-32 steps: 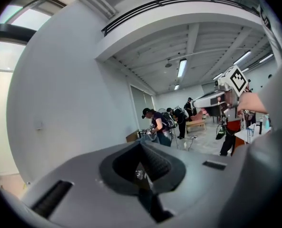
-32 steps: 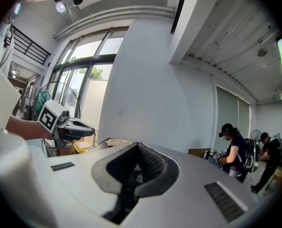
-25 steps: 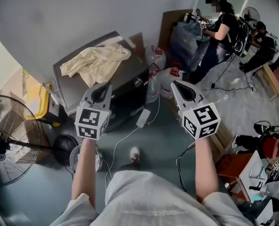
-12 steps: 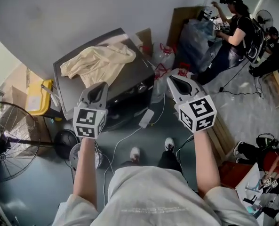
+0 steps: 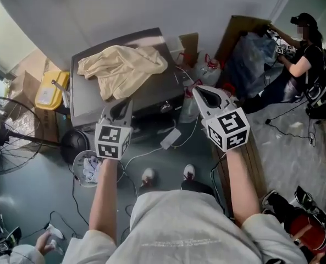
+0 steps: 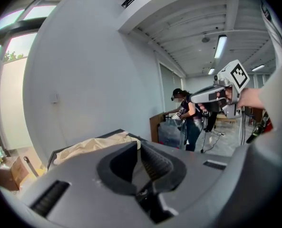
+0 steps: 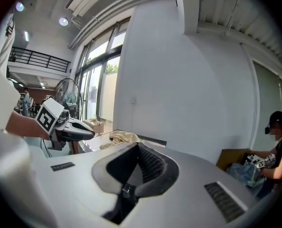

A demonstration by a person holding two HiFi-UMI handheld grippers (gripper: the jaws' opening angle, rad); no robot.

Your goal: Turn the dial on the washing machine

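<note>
The washing machine (image 5: 88, 100) is a dark grey box against the wall, with a cream cloth (image 5: 121, 67) heaped on its lid. A small silver dial (image 5: 165, 108) shows on its dark front panel. My left gripper (image 5: 120, 105) hangs over the machine's front edge, left of the dial, shut and empty. My right gripper (image 5: 200, 91) is held to the right of the machine, beyond the dial, also shut with nothing in it. The left gripper view shows its shut jaws (image 6: 138, 144) pointing over the cloth (image 6: 91, 145). In the right gripper view the shut jaws (image 7: 137, 146) point the same way.
A yellow container (image 5: 51, 89) and cardboard boxes stand left of the machine. A large fan (image 5: 3, 139) and a small floor fan (image 5: 86, 166) sit at left. A white adapter (image 5: 168, 138) with cables lies below the panel. Bottles (image 5: 206, 65) and a person (image 5: 303, 54) are at back right.
The view has swung so the washing machine sits lower and nearer the centre. Both grippers stay shut in front of me, the left one now over the machine's front edge.
</note>
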